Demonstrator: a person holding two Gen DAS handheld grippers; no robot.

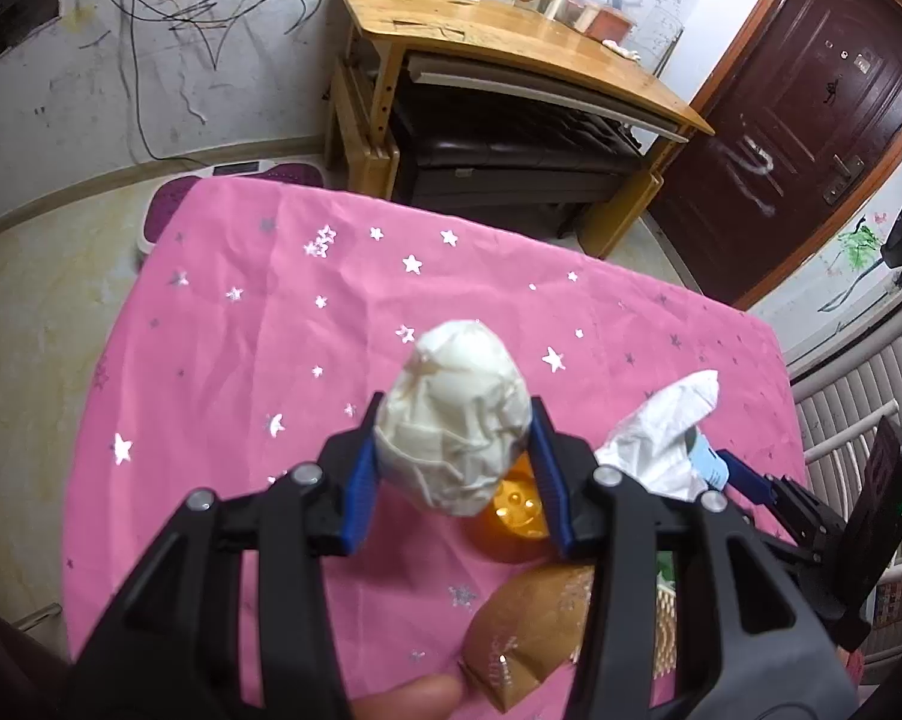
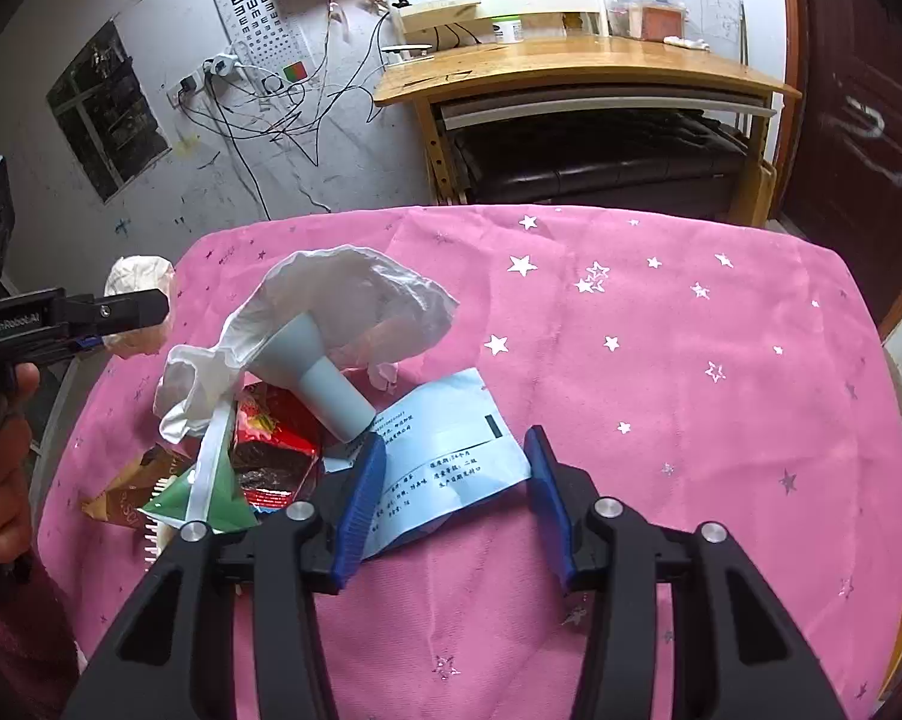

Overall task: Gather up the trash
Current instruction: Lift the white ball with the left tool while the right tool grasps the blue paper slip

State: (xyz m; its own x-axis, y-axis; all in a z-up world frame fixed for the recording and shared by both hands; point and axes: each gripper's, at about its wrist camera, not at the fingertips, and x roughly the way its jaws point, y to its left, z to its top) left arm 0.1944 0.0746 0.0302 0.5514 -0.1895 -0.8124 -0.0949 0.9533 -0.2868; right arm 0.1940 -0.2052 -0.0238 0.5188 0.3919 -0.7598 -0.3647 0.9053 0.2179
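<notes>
My left gripper (image 1: 454, 414) is shut on a crumpled white paper ball (image 1: 457, 372), held above the pink starred tablecloth (image 1: 240, 330). The same ball (image 2: 138, 276) shows at far left in the right wrist view. My right gripper (image 2: 455, 438) is low over the cloth with its jaws apart. A light blue printed slip (image 2: 444, 468) lies flat between them, unpinched. Just beyond it are a pale blue funnel-shaped piece (image 2: 324, 378) and crumpled white plastic (image 2: 354, 294). Red (image 2: 270, 444), green (image 2: 210, 498) and brown (image 2: 138, 480) wrappers lie to the left.
An orange round lid (image 1: 514, 510) and the brown wrapper (image 1: 529, 618) lie under the left gripper. Behind the table stand a wooden desk (image 1: 511, 30) and a dark door (image 1: 811, 120). A white radiator (image 1: 859, 390) runs along the right side. A hand (image 2: 0, 480) grips the left tool.
</notes>
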